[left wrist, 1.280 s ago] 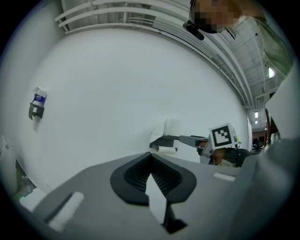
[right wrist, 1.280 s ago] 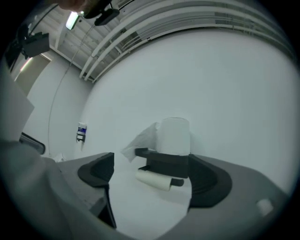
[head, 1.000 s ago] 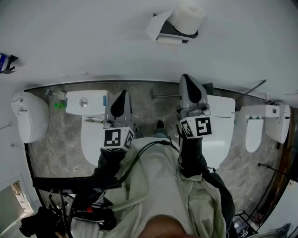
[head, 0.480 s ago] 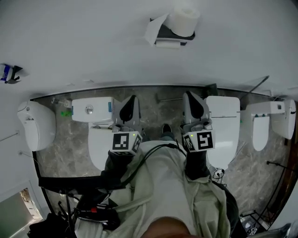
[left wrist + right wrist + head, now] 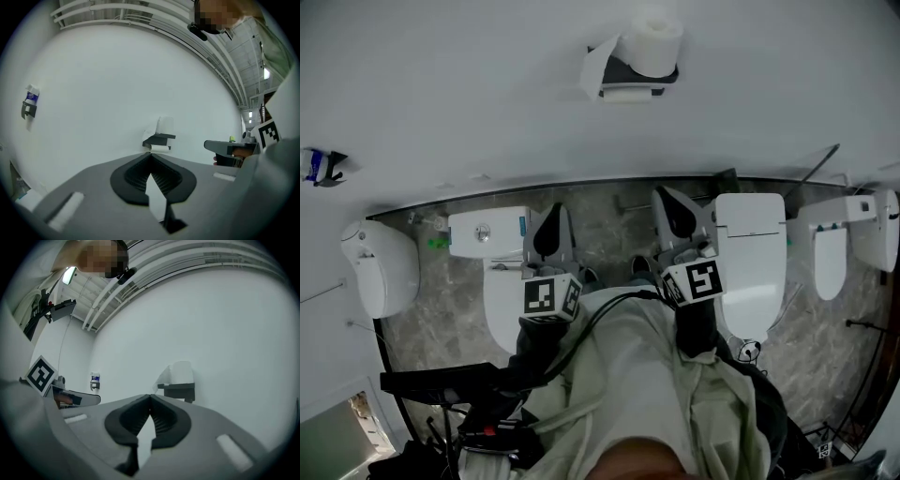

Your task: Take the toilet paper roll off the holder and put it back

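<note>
Two closed, empty: left gripper [image 5: 550, 216], right gripper [image 5: 668, 200]. Roll [image 5: 652, 41] on wall holder [image 5: 621, 71], well apart from both.

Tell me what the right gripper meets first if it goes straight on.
Probably the wall, just left of the holder and roll; nothing nearer shows, though depth is unclear.

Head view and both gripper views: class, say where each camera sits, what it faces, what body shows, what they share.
Head view: on the head, facing down; left gripper, right gripper, lap.
Left gripper view: on it, along shut jaws toward wall; clothing at right.
Right gripper view: same, shut jaws; clothing at left.
Shared: toilet paper roll on holder.
</note>
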`<state>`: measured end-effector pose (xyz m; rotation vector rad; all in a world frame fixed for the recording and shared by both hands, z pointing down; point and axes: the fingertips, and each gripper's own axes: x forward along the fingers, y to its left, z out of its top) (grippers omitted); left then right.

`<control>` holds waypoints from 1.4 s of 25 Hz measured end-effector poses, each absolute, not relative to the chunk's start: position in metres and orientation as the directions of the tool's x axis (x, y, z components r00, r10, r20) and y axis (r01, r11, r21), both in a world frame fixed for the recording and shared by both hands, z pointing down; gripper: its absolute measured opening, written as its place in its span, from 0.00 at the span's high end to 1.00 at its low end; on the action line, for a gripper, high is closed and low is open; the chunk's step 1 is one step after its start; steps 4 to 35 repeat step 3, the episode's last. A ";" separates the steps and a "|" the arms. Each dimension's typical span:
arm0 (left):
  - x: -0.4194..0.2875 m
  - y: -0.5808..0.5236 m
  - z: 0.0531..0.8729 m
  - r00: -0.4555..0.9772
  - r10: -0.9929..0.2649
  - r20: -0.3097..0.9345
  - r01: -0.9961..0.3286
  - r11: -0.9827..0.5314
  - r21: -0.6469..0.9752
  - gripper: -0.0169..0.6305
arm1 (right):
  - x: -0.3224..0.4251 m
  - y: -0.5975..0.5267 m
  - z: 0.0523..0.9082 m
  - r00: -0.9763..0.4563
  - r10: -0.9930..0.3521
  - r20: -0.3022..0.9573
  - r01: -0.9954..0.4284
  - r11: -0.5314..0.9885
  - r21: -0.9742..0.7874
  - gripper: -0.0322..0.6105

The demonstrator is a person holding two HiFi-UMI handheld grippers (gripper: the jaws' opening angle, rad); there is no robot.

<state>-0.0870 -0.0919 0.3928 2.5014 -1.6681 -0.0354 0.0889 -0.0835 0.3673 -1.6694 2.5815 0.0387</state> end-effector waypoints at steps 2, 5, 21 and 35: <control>-0.091 -0.093 0.392 0.385 -0.921 0.057 -0.918 -0.376 0.122 0.96 | 0.085 -0.084 0.368 -0.409 -0.910 -0.071 -0.911 0.411 -0.019 0.95; -0.093 -0.094 0.392 0.384 -0.921 0.058 -0.919 -0.376 0.121 0.96 | 0.084 -0.085 0.369 -0.408 -0.910 -0.071 -0.912 0.411 -0.020 0.95; -0.093 -0.094 0.392 0.384 -0.921 0.058 -0.919 -0.376 0.121 0.96 | 0.084 -0.085 0.369 -0.408 -0.910 -0.071 -0.912 0.411 -0.020 0.95; -0.093 -0.094 0.392 0.384 -0.921 0.058 -0.919 -0.376 0.121 0.96 | 0.084 -0.085 0.369 -0.408 -0.910 -0.071 -0.912 0.411 -0.020 0.95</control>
